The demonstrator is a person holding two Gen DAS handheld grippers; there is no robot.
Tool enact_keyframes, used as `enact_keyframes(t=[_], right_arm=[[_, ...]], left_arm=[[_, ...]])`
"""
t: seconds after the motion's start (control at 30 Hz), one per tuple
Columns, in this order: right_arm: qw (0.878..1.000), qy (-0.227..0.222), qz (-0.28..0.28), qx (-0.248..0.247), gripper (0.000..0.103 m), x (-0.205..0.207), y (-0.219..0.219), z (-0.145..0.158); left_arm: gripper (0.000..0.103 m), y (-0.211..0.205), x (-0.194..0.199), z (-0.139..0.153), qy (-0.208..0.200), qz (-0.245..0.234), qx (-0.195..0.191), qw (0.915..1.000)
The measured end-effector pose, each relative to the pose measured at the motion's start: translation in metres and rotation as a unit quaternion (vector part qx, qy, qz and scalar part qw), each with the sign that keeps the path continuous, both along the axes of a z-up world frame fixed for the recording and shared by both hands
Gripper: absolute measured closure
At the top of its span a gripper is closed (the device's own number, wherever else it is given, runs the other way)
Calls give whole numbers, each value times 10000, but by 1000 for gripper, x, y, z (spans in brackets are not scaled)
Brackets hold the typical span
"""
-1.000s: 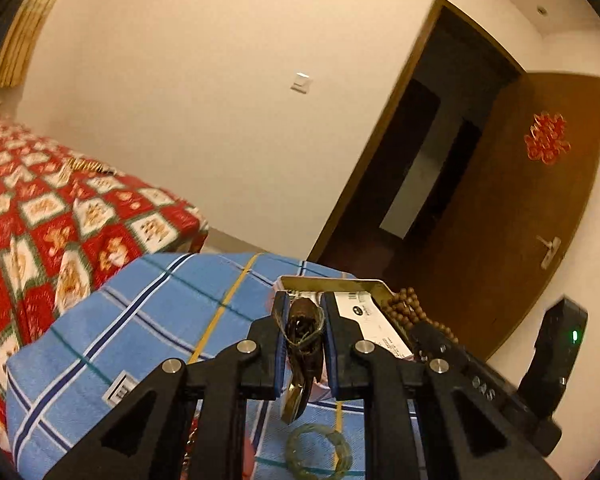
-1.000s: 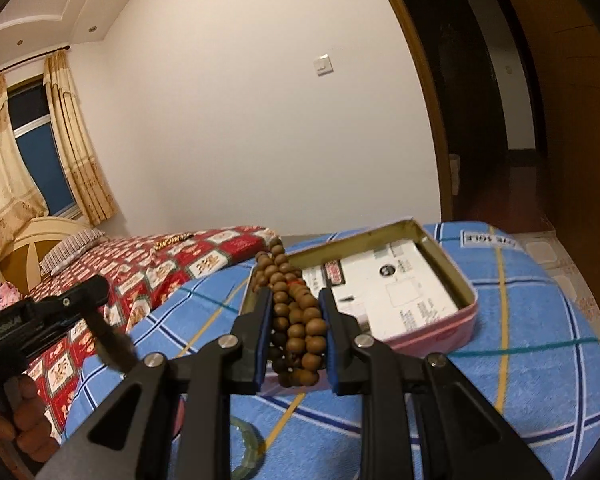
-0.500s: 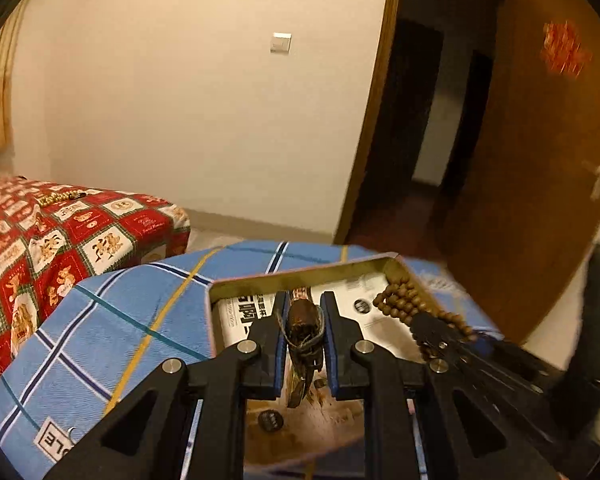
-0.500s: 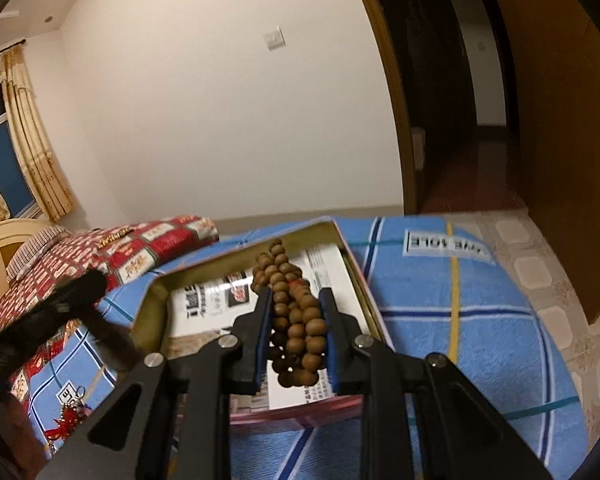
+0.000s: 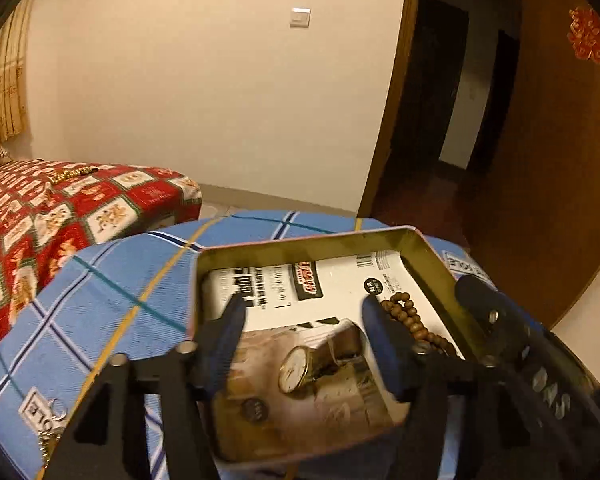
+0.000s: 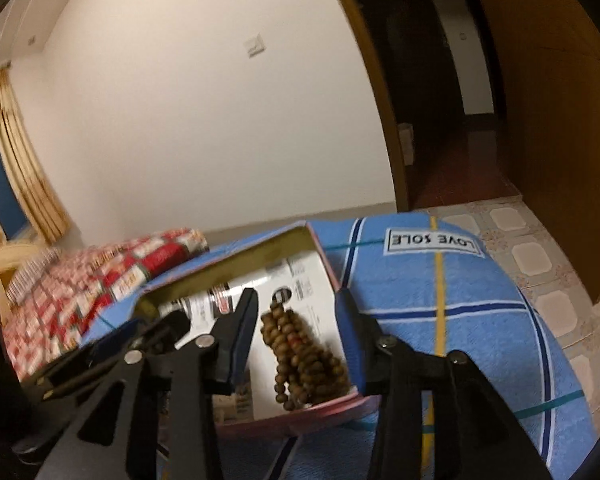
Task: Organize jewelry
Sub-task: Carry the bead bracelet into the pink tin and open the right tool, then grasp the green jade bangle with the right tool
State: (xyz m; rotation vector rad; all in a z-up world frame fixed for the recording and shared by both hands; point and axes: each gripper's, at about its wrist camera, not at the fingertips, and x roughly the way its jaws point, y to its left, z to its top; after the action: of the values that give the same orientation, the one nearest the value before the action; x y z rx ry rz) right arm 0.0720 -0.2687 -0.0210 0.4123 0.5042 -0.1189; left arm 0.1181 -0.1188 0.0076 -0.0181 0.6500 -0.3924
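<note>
Watch (image 5: 300,368) and beads (image 6: 300,356) lie in the tin (image 5: 300,242) on blue cloth (image 5: 112,280).

We were in a home bedroom. Left of the wooden door (image 5: 548,184) stood a bed with a red patterned quilt (image 5: 40,216); farther left hung curtains (image 5: 8,80).

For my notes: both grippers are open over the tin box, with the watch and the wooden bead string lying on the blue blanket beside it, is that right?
Not quite: the left wrist view shows the watch and bead string lying inside the tin box, not beside it. Both grippers, left and right, are open.
</note>
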Motion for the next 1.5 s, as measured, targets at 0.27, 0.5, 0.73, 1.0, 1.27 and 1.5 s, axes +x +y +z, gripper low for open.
enact_keyframes(t=[0.27, 0.5, 0.73, 1.0, 1.27, 1.5], right_arm=[[9986, -195, -476, -111, 31, -15, -4, 7], [9982, -2, -427, -410, 31, -18, 12, 1], [9984, 132, -74, -544, 31, -40, 40, -2], [9946, 221, 560, -851, 31, -52, 80, -5], [9880, 287, 1335, -727, 22, -60, 110, -9], [9664, 779, 2190, -1100, 19, -51, 162, -21]], left_arm=[[38, 80, -57, 8, -274, 571, 38, 9980], [38, 115, -82, -10, -92, 875, 258, 9958], [38, 161, -97, -21, 115, 1306, 58, 9914], [38, 198, -111, -28, 312, 1366, -64, 9901], [38, 221, -118, -37, 636, 1364, -143, 9885], [38, 215, -113, -45, 908, 1125, -78, 9895]])
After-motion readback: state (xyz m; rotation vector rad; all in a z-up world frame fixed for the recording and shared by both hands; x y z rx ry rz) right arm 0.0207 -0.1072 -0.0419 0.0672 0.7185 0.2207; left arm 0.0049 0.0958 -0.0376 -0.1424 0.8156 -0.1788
